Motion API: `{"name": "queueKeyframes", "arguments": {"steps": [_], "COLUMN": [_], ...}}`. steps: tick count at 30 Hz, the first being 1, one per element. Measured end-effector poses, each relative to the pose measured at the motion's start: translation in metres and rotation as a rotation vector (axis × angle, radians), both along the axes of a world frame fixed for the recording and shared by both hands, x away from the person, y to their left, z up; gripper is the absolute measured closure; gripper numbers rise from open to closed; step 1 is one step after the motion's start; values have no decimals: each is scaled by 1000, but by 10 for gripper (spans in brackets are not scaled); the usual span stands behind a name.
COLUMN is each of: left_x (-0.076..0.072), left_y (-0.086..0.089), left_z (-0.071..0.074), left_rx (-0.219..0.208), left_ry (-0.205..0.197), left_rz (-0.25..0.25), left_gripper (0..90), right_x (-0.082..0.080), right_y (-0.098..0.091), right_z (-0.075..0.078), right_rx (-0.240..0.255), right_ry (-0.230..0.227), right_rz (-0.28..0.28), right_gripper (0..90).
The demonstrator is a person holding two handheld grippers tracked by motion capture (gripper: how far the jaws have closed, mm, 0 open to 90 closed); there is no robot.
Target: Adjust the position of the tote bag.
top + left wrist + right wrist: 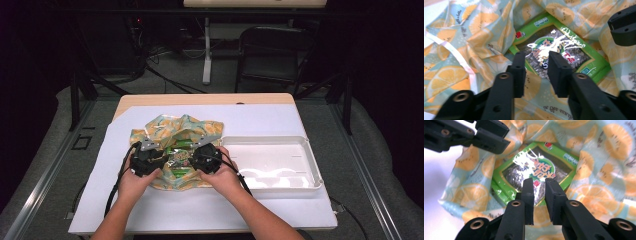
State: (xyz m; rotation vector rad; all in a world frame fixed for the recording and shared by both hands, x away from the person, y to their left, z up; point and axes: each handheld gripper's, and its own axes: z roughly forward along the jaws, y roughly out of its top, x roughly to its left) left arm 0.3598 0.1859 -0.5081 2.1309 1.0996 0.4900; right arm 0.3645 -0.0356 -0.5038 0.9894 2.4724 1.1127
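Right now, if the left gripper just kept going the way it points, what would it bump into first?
Most likely the green snack packet lying in the opened citrus-print bag; the left gripper points straight at it, though depth is hard to judge.

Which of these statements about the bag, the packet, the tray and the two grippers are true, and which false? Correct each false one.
1. A green packet lies in the opening of the lemon-print bag. True.
2. The white tray holds the green packet. False: the tray is empty.
3. The tray sits right of the bag in the high view. True.
4. The right gripper hangs over the tray. False: it is at the bag, facing the left gripper.
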Motion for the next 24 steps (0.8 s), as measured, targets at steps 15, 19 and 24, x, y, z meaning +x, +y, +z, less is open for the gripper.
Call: {"name": "queueKeyframes", "arguments": {"steps": [15, 19, 24], "left_x": [-17, -20, -22], "left_y": [0, 4, 8], "left_z": [-14, -18, -25], "left_rx": [99, 121, 120], "left_ry": [47, 58, 96], "left_rz": [11, 4, 8], "left_gripper": [856, 844, 806], "right_x": [-8, -9, -10], "right_y": [-3, -4, 0], "right_z": [-11, -11, -14], "right_rx": [-16, -7, -16], "right_ry": [28, 34, 31], "right_rz": [26, 20, 24], "right_gripper": [779, 776, 759]}}
